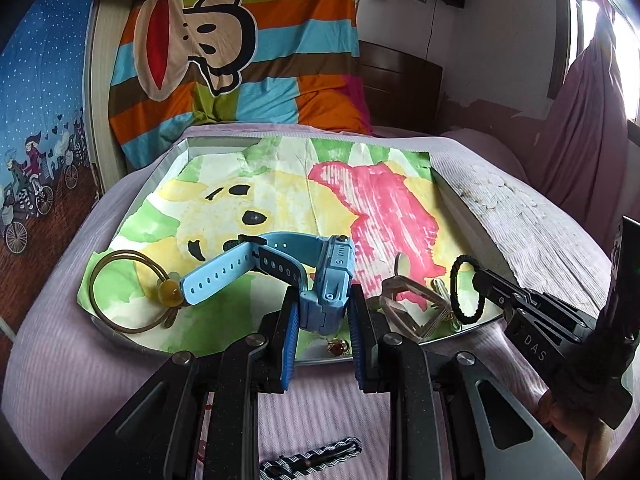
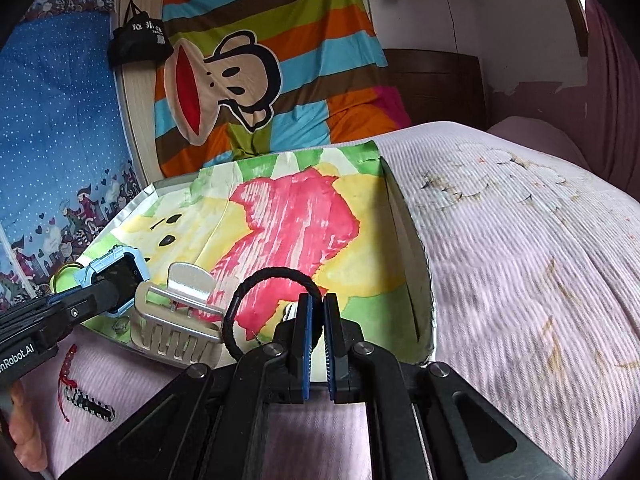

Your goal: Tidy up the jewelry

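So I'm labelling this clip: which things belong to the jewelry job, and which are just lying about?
Job: watch in left gripper; black hair tie in right gripper; hair claw; brown hair tie; ring; tray.

Lying about: striped blanket; black bag.

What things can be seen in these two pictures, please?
Shallow silver tray: one, lined with painted paper, on pink bedspread.
Blue plastic smartwatch: one, in left tongs.
Black elastic hair tie: one, in right tongs.
Clear plastic hair claw: one, tray's near edge.
Brown hair elastic with amber beads: one, tray's left.
Red-stone ring: one, near edge.
Striped hair clip: one, on bedspread.
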`<state>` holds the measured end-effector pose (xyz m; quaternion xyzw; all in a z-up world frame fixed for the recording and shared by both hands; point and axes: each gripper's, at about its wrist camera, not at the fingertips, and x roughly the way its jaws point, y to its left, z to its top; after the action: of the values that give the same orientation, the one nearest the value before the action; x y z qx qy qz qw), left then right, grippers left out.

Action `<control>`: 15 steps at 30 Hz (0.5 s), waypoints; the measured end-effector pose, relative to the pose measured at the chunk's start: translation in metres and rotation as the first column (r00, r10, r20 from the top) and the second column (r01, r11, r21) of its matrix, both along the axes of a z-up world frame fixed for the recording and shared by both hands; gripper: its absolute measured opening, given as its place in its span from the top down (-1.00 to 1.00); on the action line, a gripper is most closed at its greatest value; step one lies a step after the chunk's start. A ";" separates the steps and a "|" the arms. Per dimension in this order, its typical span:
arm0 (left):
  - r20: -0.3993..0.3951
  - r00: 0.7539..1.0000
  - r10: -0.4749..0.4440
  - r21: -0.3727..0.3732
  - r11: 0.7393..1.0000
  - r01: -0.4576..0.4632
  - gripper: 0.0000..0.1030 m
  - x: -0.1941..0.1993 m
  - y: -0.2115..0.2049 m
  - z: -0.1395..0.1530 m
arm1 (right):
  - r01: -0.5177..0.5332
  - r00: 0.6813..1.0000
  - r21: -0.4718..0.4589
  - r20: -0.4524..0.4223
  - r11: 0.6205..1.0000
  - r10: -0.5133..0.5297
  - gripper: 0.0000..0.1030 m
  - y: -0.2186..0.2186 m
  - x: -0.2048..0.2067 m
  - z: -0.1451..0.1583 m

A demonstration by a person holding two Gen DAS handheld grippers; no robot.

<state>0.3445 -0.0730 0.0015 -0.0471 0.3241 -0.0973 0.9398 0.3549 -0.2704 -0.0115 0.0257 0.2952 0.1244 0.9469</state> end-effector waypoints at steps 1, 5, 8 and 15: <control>-0.008 1.000 0.003 -0.004 1.000 -0.003 0.62 0.001 0.001 -0.003 | -0.003 1.000 0.002 -0.004 1.000 0.003 0.88 0.000 0.000 -0.001; -0.041 0.999 0.017 -0.023 1.000 -0.018 0.60 0.005 0.005 -0.010 | -0.017 1.000 0.023 -0.009 1.000 0.017 0.87 -0.002 -0.001 -0.001; -0.037 0.999 0.017 -0.024 1.000 -0.018 0.58 0.004 0.005 -0.011 | -0.024 1.000 0.036 -0.012 0.999 0.024 0.87 -0.002 0.000 -0.001; -0.003 1.000 0.022 -0.032 0.999 -0.022 0.48 -0.004 0.005 -0.005 | -0.028 1.000 0.071 0.003 0.997 0.028 0.44 -0.008 -0.006 0.002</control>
<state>0.3401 -0.0679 -0.0035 -0.0660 0.3232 -0.0923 0.9395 0.3492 -0.2787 -0.0091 0.0549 0.2901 0.1481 0.9439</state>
